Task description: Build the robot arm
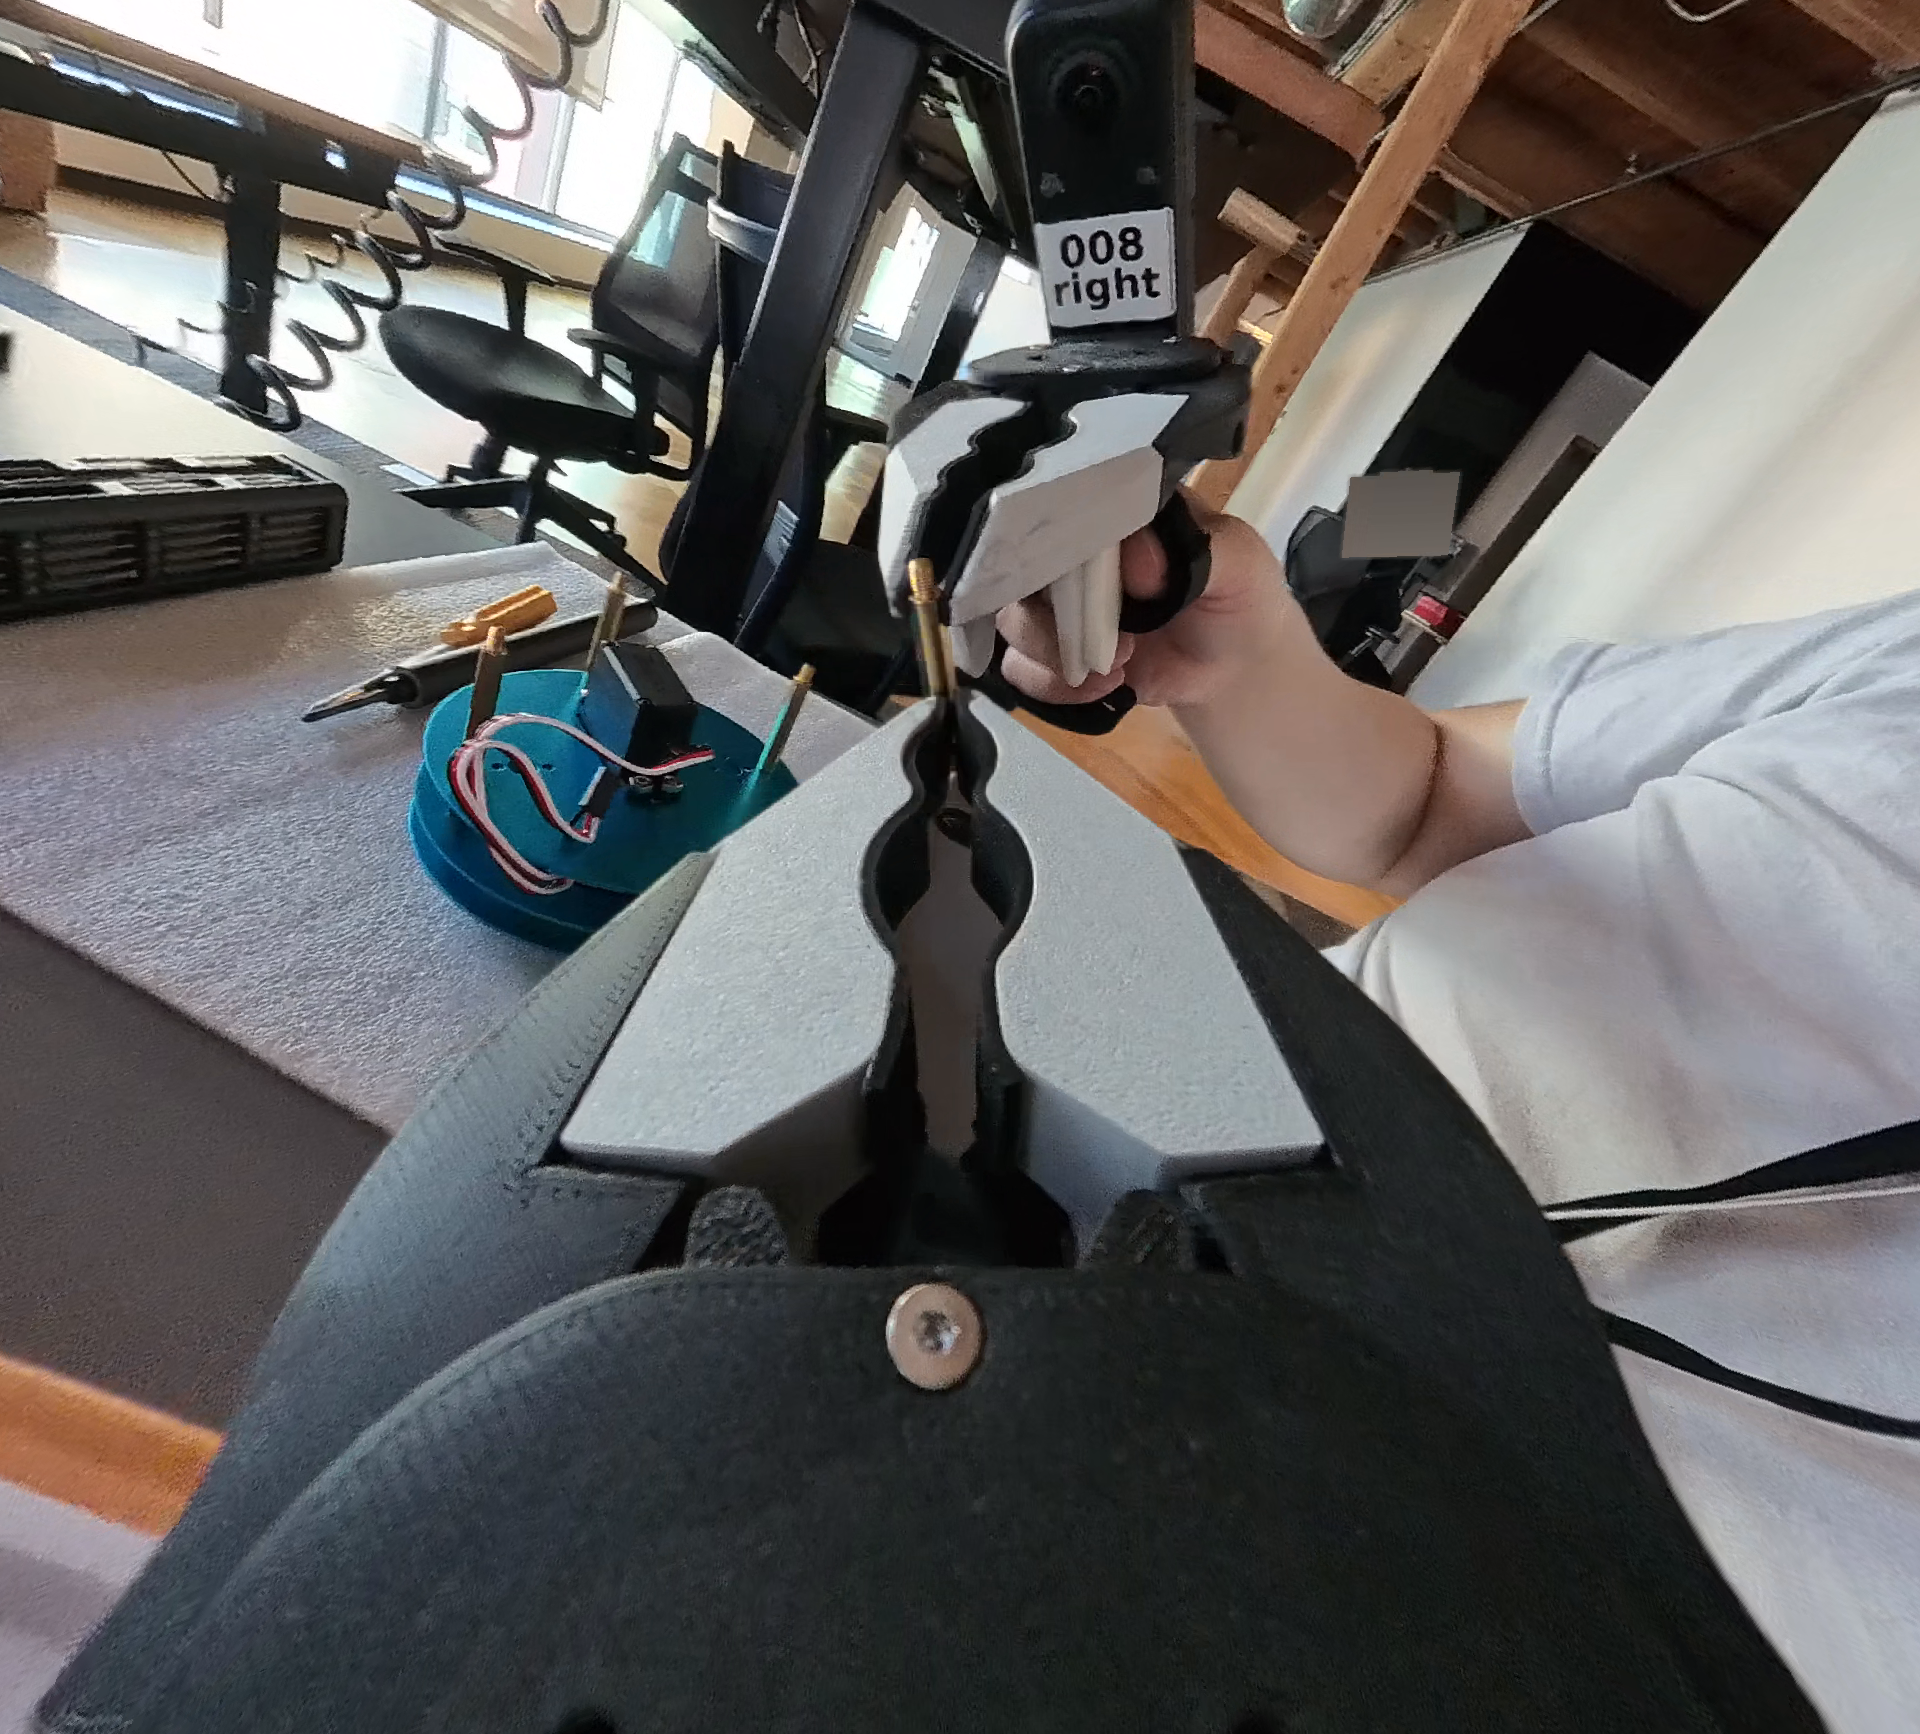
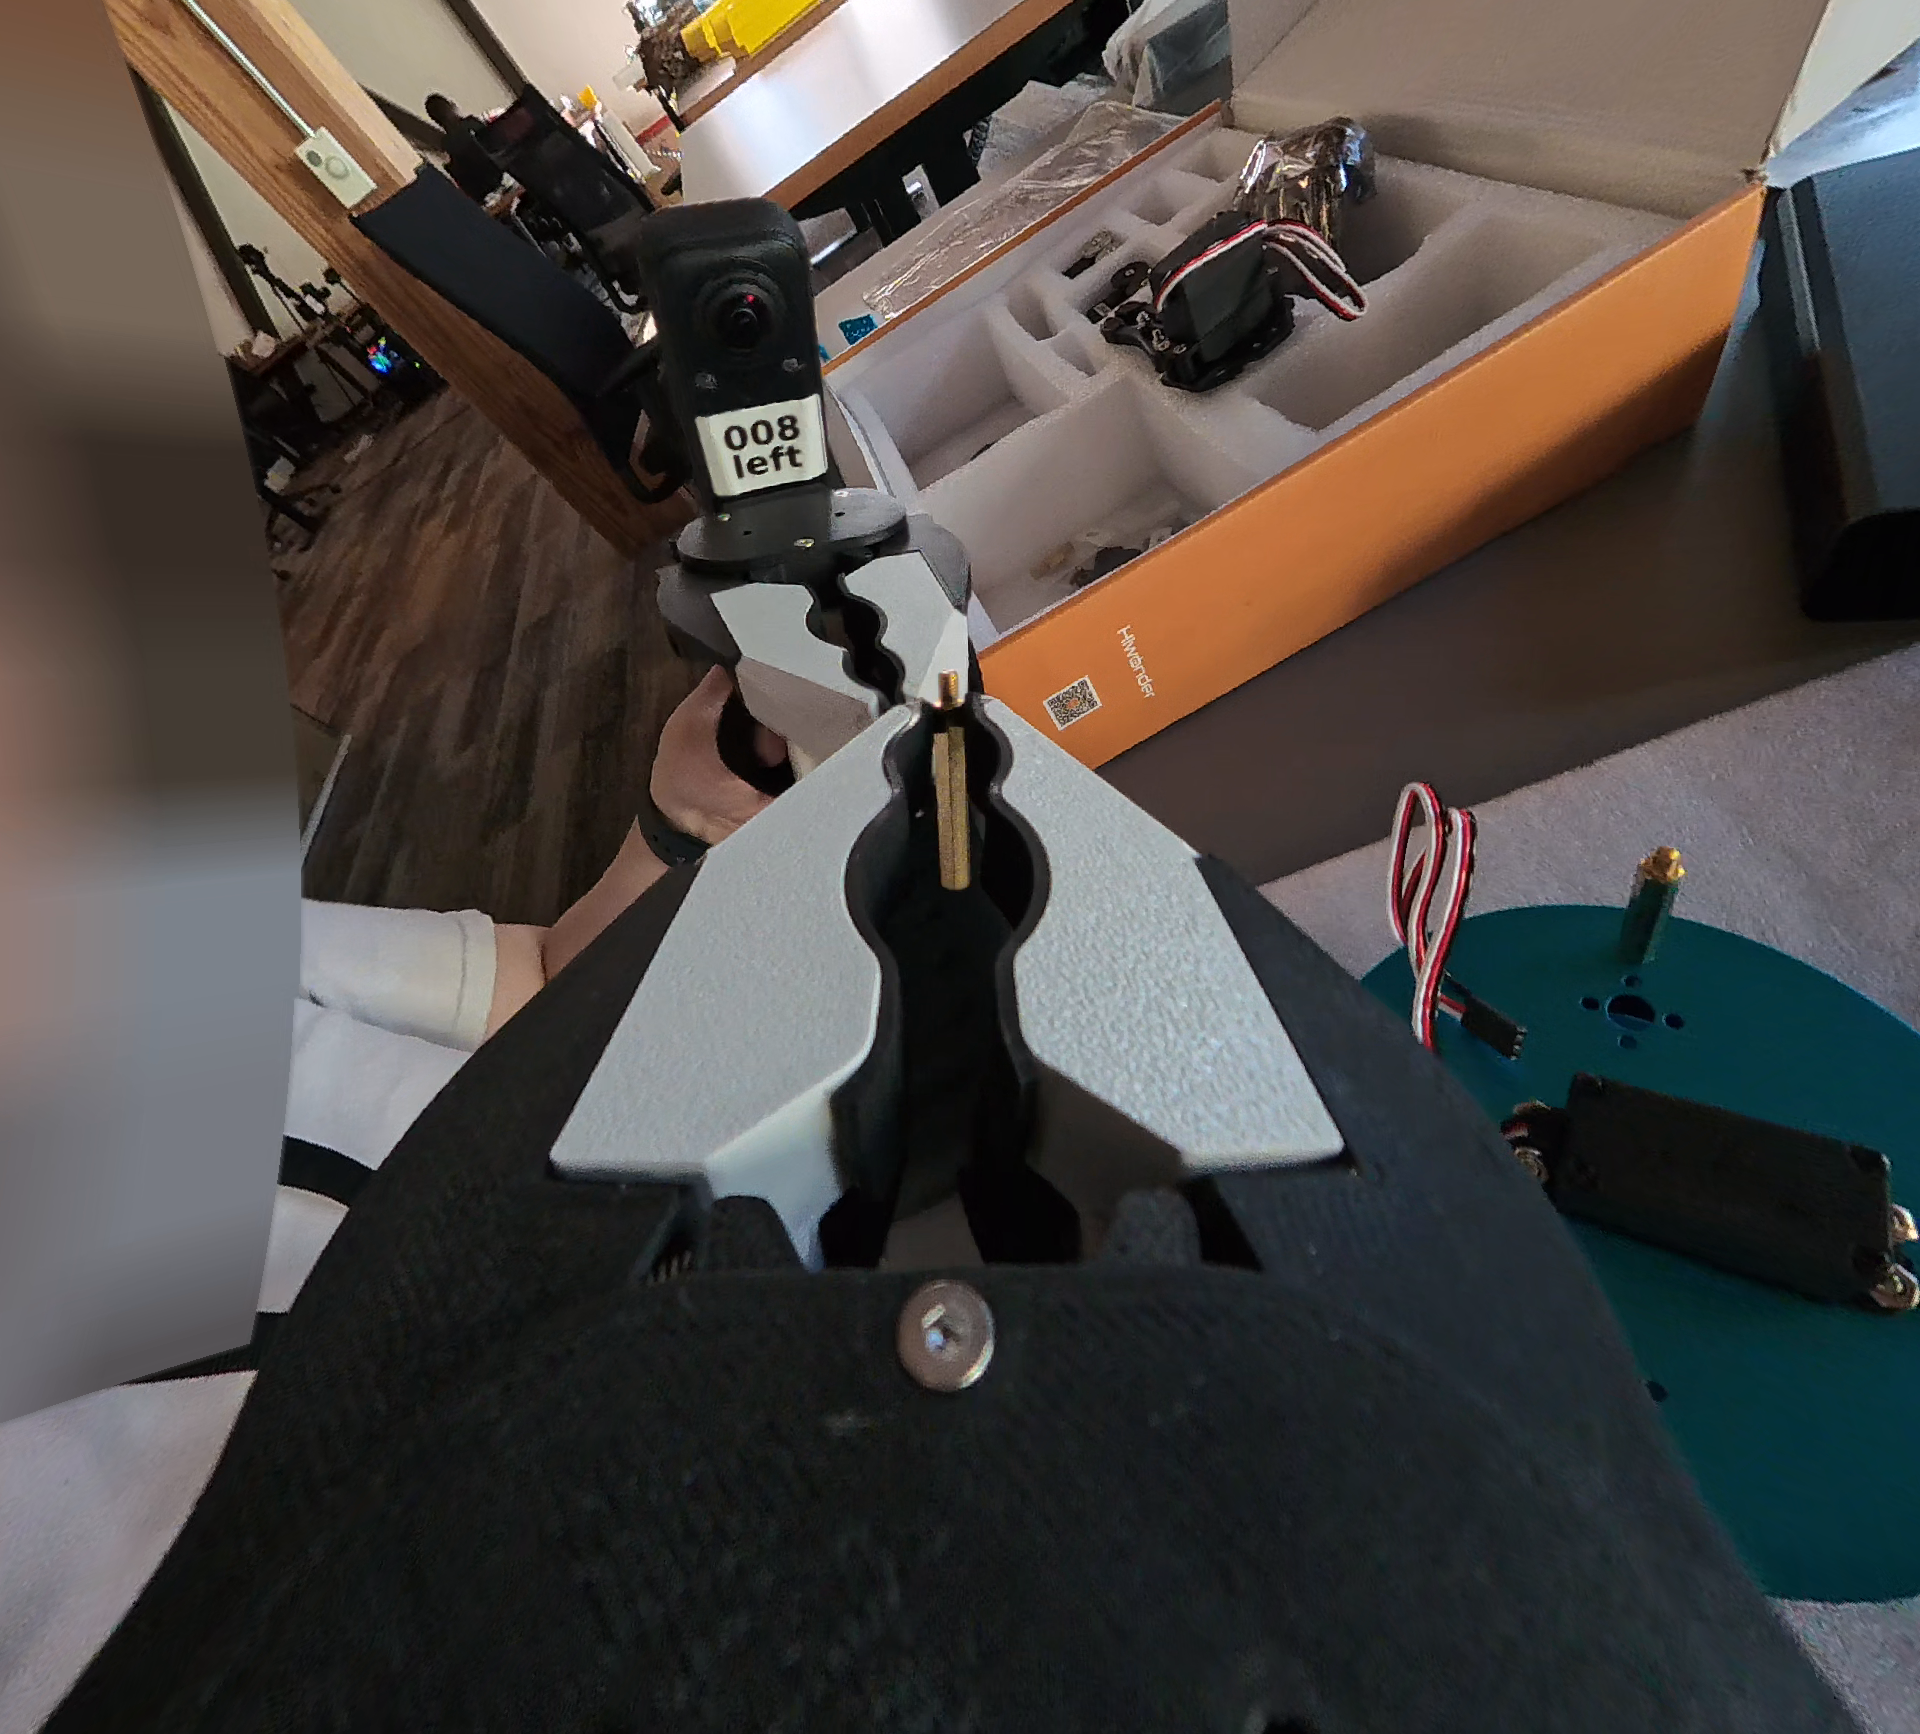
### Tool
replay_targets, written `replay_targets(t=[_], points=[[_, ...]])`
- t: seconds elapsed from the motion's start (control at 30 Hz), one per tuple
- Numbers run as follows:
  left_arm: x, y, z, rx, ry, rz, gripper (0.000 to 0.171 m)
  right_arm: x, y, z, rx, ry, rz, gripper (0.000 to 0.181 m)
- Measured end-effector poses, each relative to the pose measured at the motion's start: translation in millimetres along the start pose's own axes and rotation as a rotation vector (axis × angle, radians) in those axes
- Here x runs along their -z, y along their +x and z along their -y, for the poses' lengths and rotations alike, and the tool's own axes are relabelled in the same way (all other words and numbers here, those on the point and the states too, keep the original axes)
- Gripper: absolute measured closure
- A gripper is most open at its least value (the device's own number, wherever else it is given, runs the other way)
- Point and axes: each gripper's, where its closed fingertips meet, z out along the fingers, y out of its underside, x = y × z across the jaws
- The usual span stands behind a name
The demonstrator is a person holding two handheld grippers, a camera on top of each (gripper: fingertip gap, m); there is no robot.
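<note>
Your left gripper [image 1: 940,718] and right gripper [image 2: 948,718] each pinch a brass standoff [image 1: 925,635] by the tips only, so any bump could drop one onto the table [image 1: 208,832].

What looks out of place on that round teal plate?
Nothing is spilled or broken. The wire of the servo loops loose over the teal plate, its black plug connected to nothing.

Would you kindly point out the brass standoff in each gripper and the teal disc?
brass standoff [image 1: 928,635], left wrist view, its shaft above the fingertips.
second brass standoff [image 2: 953,801], right wrist view, mid-shaft.
teal disc [image 2: 1756,1009], right wrist view, bare top face.
</note>
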Motion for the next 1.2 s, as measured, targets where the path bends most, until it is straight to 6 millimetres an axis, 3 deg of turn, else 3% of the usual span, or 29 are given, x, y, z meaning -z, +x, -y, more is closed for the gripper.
replay_targets(t=[0.3,0.33,0.6,0.67,0.77,0.87,0.97,1.07,1.2], points=[[-4.8,8.8,2.2,-0.003,-0.015,-0.045,0.171,5.4,-9.4,-8.8,-0.099,0.006,0.138,0.17],[-5.2,8.9,0.6,0.0,-0.025,-0.051,0.171,5.7,-10.2,-12.5,-0.094,-0.009,0.15,0.181],[-2.9,-28.1,-9.7,0.01,-0.064,0.141,0.171,11.8,30.5,-29.7,0.019,-0.099,-0.075,0.181],[1.5,-32.7,-7.6,0.002,-0.054,0.168,0.171,19.8,39.1,-41.8,0.069,-0.154,-0.14,0.181],[4.3,-34.9,-4.2,0.012,-0.028,0.176,0.171,48.7,66.5,-54.9,0.174,-0.173,-0.344,0.181],[5.1,-35.9,-1.5,0.03,-0.006,0.174,0.171,67.7,72.9,-86.6,0.159,-0.236,-0.42,0.175],[6.7,-34.7,2.0,0.035,0.018,0.166,0.171,65.7,52.4,-135.8,0.061,-0.341,-0.32,0.176],[7.0,-33.2,2.8,0.046,0.028,0.15,0.171,66.2,53.2,-170.3,0.03,-0.393,-0.325,0.181],[8.4,-35.7,3.7,0.06,0.032,0.144,0.171,60.4,57.9,-178.3,-0.04,-0.385,-0.295,0.181]])
